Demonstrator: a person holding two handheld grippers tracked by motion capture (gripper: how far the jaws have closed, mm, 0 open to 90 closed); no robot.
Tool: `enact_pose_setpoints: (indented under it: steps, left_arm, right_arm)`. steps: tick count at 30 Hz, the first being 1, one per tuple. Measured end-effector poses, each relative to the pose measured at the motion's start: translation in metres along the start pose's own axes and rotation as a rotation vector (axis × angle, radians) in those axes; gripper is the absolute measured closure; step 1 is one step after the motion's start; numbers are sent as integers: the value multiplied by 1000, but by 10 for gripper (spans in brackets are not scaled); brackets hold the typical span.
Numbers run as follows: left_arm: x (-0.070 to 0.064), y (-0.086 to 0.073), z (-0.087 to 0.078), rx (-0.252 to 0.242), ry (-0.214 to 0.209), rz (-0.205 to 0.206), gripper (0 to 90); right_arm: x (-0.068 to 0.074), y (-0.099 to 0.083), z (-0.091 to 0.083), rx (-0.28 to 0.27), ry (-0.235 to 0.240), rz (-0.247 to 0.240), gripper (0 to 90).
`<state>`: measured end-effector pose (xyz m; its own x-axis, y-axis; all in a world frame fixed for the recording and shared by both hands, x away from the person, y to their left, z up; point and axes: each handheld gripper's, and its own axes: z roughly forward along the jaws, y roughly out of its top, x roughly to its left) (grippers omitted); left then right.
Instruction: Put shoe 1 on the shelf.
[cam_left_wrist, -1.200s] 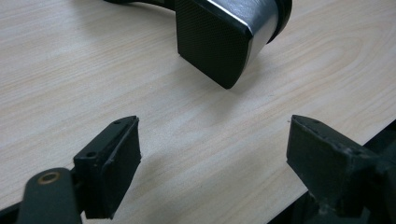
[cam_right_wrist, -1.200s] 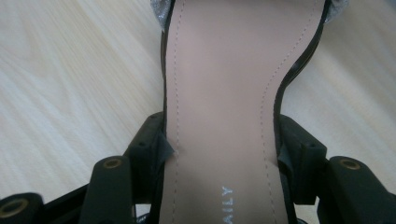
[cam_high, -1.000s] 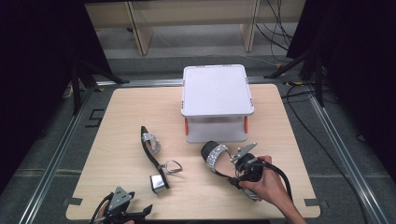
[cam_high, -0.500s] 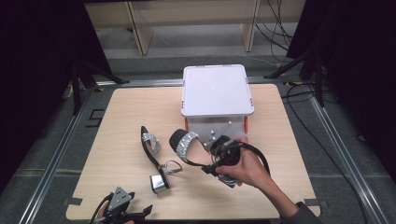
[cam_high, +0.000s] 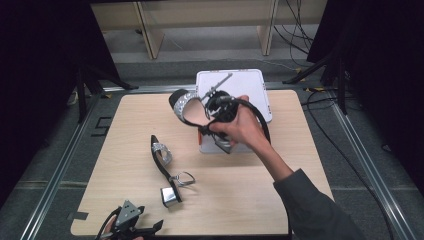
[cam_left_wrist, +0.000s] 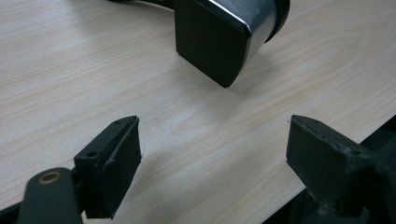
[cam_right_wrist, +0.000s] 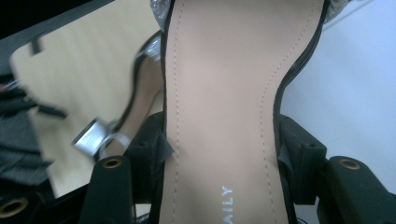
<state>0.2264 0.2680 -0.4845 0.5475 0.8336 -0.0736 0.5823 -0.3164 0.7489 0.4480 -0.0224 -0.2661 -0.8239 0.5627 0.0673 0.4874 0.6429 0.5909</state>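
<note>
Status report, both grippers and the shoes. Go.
Right gripper shut on raised sandal, over white box. Left gripper open, near table front edge. Second sandal on table. Nothing in the way.

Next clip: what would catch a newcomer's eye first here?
The black high-heeled sandal with a tan insole and glittery silver strap, clamped across its sole by the right gripper, is held up in the air in front of the white lidded plastic box. Its mate, the second black sandal with a silver block heel, lies on the light wooden table, near the open left gripper.

Sandal (cam_high: 192, 107) lifted — now over white box (cam_high: 255, 82).
</note>
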Motion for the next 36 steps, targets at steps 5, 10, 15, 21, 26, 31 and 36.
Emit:
enact_pose_setpoints:
  steps: [5,10,15,21,26,31,36]
  left_arm:
    - [-1,-1,0,-13,-8,-28,176]
    - [-2,-1,0,-9,-10,-31,175]
    - [0,-1,-1,-5,-7,-5,176]
    - [-1,-1,-2,-8,-9,-14,176]
    - [-2,-2,-2,-21,-17,-26,176]
    - [-3,-1,-2,-19,-16,-25,176]
    - [-1,-1,-2,-10,-10,14,176]
  right_arm:
    - [-32,28,5,16,-57,110,430]
    - [-65,44,18,46,-121,238,430]
    - [-84,51,30,75,-170,324,430]
    - [-103,53,44,101,-214,461,429]
    - [-115,53,51,120,-264,528,428]
    - [-119,53,54,98,-301,572,421]
    - [-118,52,57,74,-263,606,391]
